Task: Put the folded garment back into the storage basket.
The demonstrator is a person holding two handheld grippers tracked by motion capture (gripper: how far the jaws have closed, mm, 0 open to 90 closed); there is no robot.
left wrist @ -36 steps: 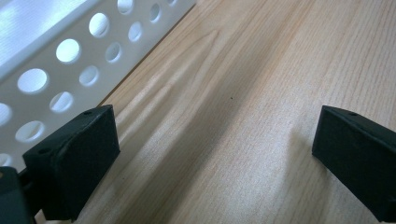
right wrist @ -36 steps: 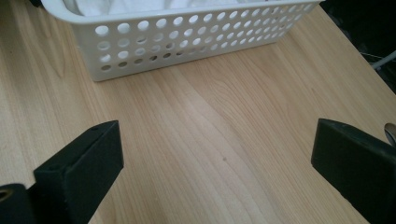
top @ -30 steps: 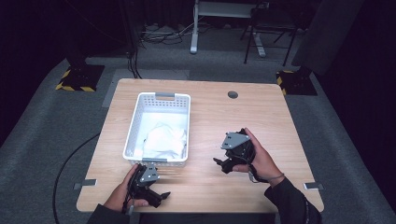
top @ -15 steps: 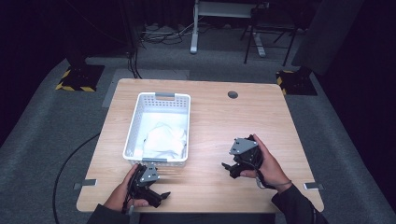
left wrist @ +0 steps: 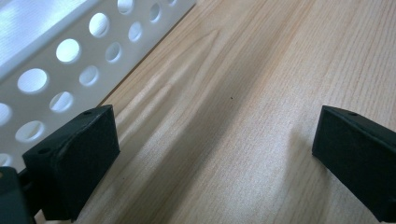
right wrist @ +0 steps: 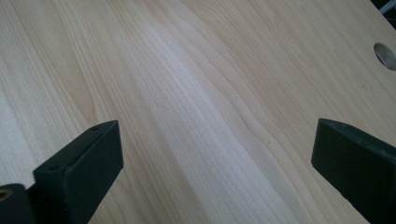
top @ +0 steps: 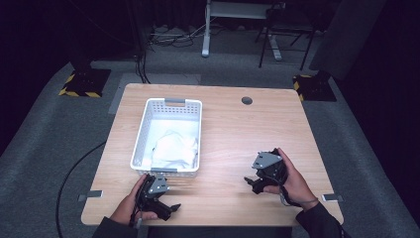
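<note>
We see both grippers w/ jaws wide, holding nothing: left gripper (top: 166, 208) at 6 o'clock of the white basket (top: 142, 130), right gripper (top: 254, 183) at its 4 o'clock, well apart. White cloth (top: 173, 150) lies in the basket on the table (top: 257, 129).

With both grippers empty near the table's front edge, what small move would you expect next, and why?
Probably the left gripper lifts toward the white cloth in the basket: its jaws stand open and empty right beside the basket's wall, while the right gripper sits apart over bare table.
</note>
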